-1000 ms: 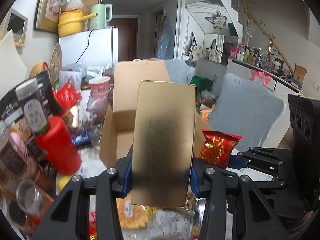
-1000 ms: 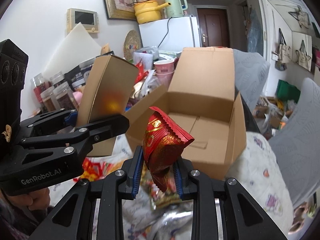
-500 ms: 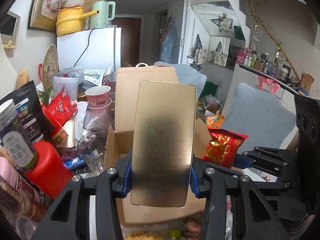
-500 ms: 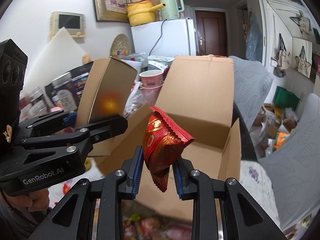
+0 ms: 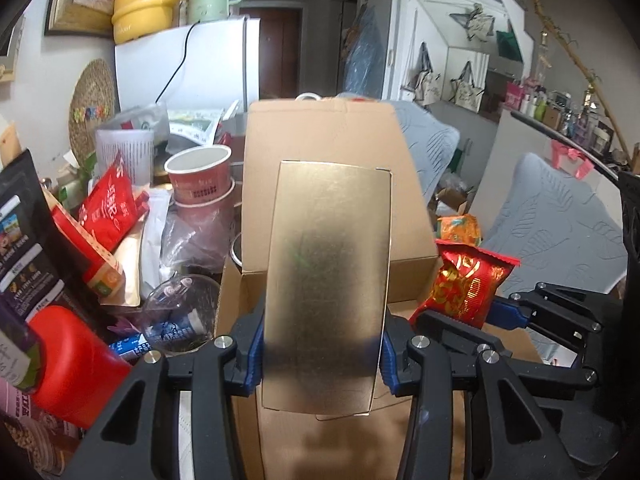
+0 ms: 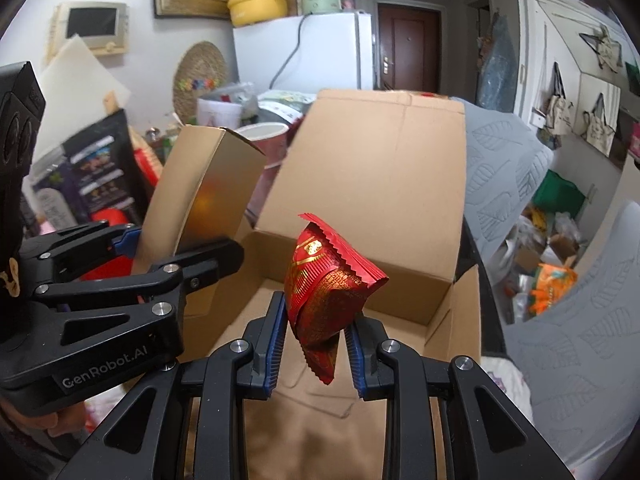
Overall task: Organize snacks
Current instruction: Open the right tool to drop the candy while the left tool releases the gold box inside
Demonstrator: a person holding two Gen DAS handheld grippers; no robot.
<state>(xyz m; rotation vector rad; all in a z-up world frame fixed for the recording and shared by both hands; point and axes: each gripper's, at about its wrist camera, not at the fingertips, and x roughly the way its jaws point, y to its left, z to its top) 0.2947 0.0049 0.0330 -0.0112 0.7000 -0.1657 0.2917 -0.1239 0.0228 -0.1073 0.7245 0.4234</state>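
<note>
My left gripper (image 5: 320,354) is shut on a tall gold box (image 5: 328,280) and holds it upright over the near part of an open cardboard box (image 5: 320,152). The gold box (image 6: 204,192) and left gripper (image 6: 176,264) also show in the right wrist view. My right gripper (image 6: 314,350) is shut on a red snack packet (image 6: 326,292) and holds it above the open cardboard box (image 6: 384,160). That packet (image 5: 466,284) shows at the right in the left wrist view. The box's inside looks bare where visible.
Left of the cardboard box lies a crowded heap: a red bottle (image 5: 76,364), red snack bags (image 5: 112,208), stacked paper cups (image 5: 200,176), a dark pouch (image 5: 20,232). A grey cushioned chair (image 5: 560,220) stands to the right. A white fridge (image 6: 312,52) is behind.
Both grippers have moved forward and up over the open cardboard box, each still holding its item. The box now fills more of both views.
</note>
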